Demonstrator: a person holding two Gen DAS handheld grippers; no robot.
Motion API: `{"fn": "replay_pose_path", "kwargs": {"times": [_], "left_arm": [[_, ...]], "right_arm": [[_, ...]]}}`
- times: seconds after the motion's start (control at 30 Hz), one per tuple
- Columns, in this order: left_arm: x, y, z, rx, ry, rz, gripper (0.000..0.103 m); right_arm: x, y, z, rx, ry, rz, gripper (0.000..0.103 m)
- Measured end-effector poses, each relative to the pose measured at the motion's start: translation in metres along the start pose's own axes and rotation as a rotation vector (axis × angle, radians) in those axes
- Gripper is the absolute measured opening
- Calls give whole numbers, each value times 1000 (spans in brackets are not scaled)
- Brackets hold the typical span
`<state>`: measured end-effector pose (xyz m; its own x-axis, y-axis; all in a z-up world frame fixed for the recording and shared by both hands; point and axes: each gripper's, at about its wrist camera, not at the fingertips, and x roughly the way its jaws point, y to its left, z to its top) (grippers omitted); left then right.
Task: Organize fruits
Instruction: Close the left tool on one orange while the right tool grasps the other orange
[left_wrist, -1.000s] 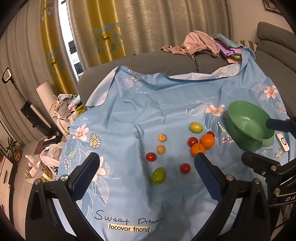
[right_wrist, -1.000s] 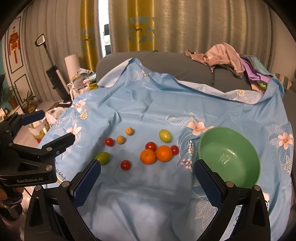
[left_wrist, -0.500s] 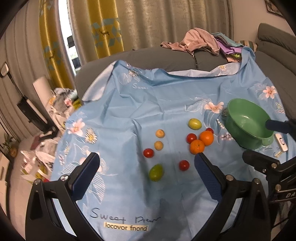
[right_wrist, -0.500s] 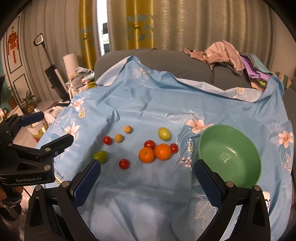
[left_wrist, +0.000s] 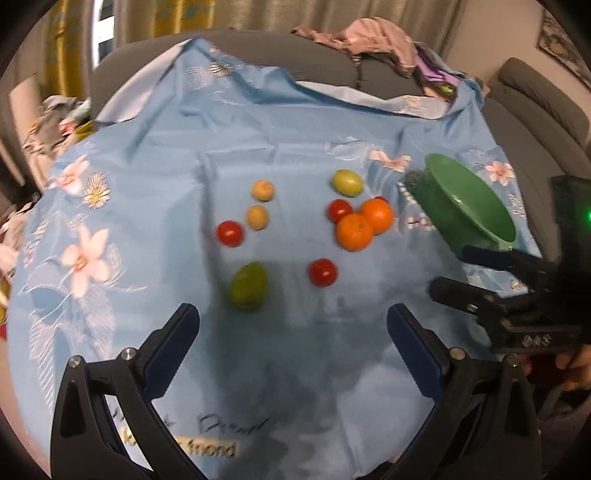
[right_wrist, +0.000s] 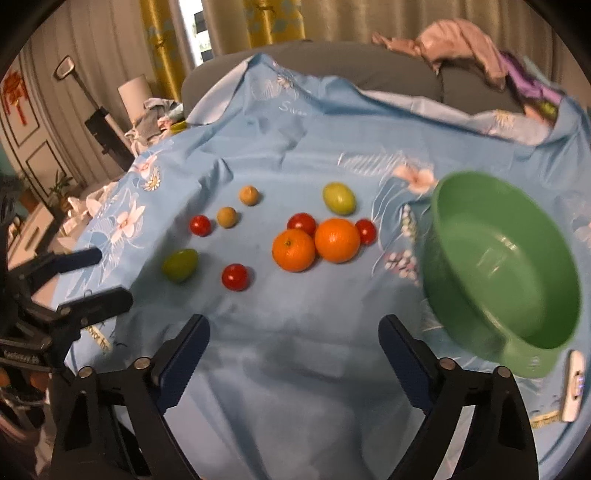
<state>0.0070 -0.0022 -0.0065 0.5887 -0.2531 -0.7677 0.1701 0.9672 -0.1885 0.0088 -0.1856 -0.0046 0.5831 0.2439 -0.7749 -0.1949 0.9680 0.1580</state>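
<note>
Covering the sofa, blue floral cloth (right_wrist: 295, 147); green bowl (right_wrist: 509, 266) at right, empty. Left gripper (left_wrist: 291, 332) jaws apart, nothing between; right gripper (right_wrist: 293, 336) jaws closing, nothing between. Two oranges (right_wrist: 316, 243), tomatoes (right_wrist: 234, 277), green fruits (right_wrist: 180, 264) loose on cloth.

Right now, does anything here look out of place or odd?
Nothing looks spilled or damaged. The fruit, such as the two oranges, lies loose on the blue cloth beside an empty green bowl.

Left tool (left_wrist: 291, 332) agape; right tool (right_wrist: 293, 343) closing, empty
</note>
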Motion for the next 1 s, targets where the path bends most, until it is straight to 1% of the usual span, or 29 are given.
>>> {"fn": "replay_pose_path", "kwargs": {"times": [0.03,0.07,0.1,0.13,0.23,0.3,0.33,0.37,0.4,0.53,0.57,0.6,0.67,0.73,0.83,0.87,1.0], "left_arm": [[3,-4,2,16,-4,-12,101],[7,-6,4,30,-5,-21,101],[11,-9,6,42,-5,-35,101],[17,-11,9,52,-4,-48,99],[36,-15,19,75,21,-63,93],[49,-18,23,89,31,-64,91],[55,-19,25,94,38,-63,87],[61,-20,27,95,46,-66,85],[66,-21,29,96,54,-73,82],[82,-29,37,125,64,-89,77],[86,-31,40,130,69,-94,77],[90,-33,43,135,73,-100,76],[98,-36,49,145,75,-113,74],[105,-38,54,155,85,-118,69],[116,-42,59,158,105,-132,63],[119,-43,59,160,109,-133,62],[130,-45,61,158,124,-133,51]], "right_arm": [[5,-9,0,46,5,33,93],[9,-14,2,79,9,53,90],[13,-19,4,106,12,68,85],[17,-22,6,125,15,76,83],[28,-29,15,149,11,68,83],[36,-34,22,161,13,62,82],[39,-35,25,165,14,60,81],[44,-37,29,170,18,59,76],[48,-38,31,173,23,59,74],[63,-45,41,188,43,57,72],[66,-45,43,187,48,46,71],[69,-46,46,184,51,40,67],[72,-49,50,186,56,41,64],[77,-51,53,198,67,45,63],[81,-53,57,209,70,50,63],[82,-54,57,210,70,52,63],[84,-57,59,226,67,63,63]]}}
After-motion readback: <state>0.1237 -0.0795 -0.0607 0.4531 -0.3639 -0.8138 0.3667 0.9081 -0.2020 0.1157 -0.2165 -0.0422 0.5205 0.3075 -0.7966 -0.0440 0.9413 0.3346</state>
